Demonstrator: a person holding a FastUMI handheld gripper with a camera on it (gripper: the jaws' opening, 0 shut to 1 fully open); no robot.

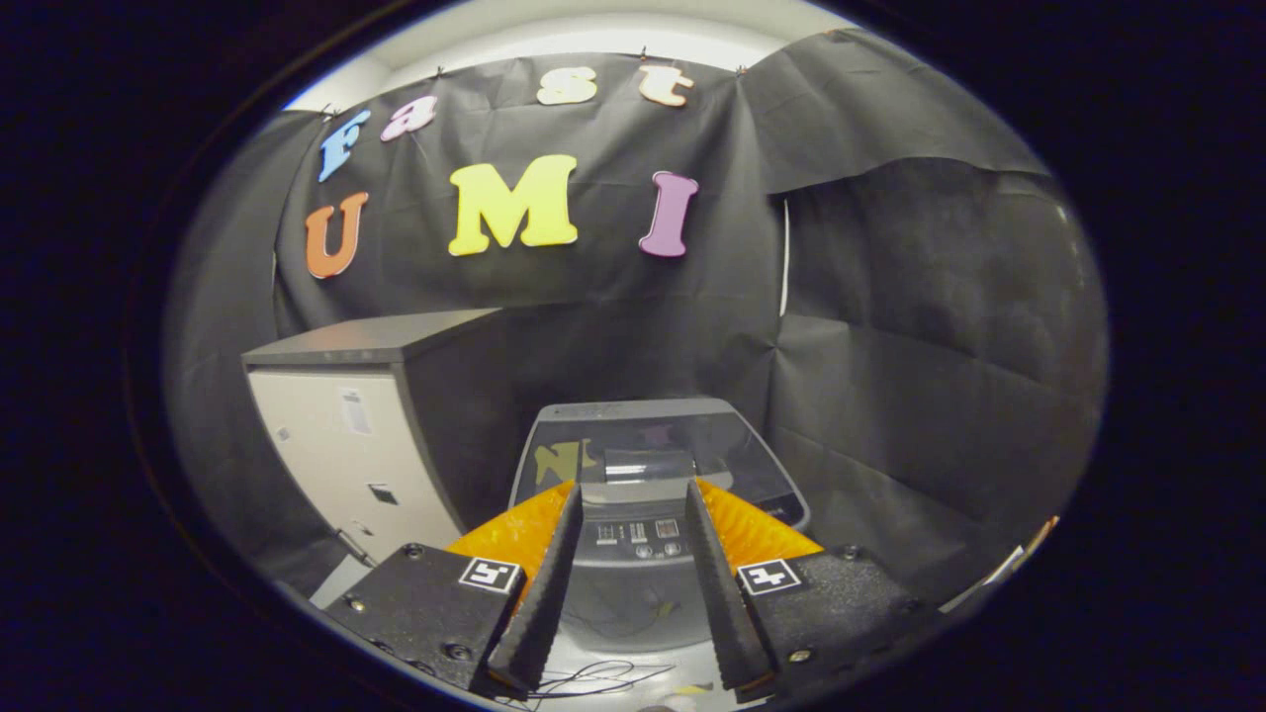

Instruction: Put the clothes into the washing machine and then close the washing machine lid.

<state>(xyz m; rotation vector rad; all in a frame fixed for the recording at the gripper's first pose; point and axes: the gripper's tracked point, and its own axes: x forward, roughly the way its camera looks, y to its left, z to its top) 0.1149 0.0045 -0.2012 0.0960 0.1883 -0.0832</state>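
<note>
Holding: my gripper (pixel 633 494) has its fingers spread apart with nothing between them, aimed at the machine so I can line up a reach.
Washing machine (pixel 658 465): just ahead of the fingers, its dark lid (pixel 643 445) down flat over the tub, control panel (pixel 633 539) on the near edge.
Clothes: none that I can make out.
Cabinet (pixel 346 445): left of the machine, against the wall.
Cable (pixel 593 680): loose on the floor, near.
Judgement: the lid needs lifting first.

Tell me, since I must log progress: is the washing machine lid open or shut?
Shut: the washing machine lid lies flat, just beyond the open, empty gripper.
</note>
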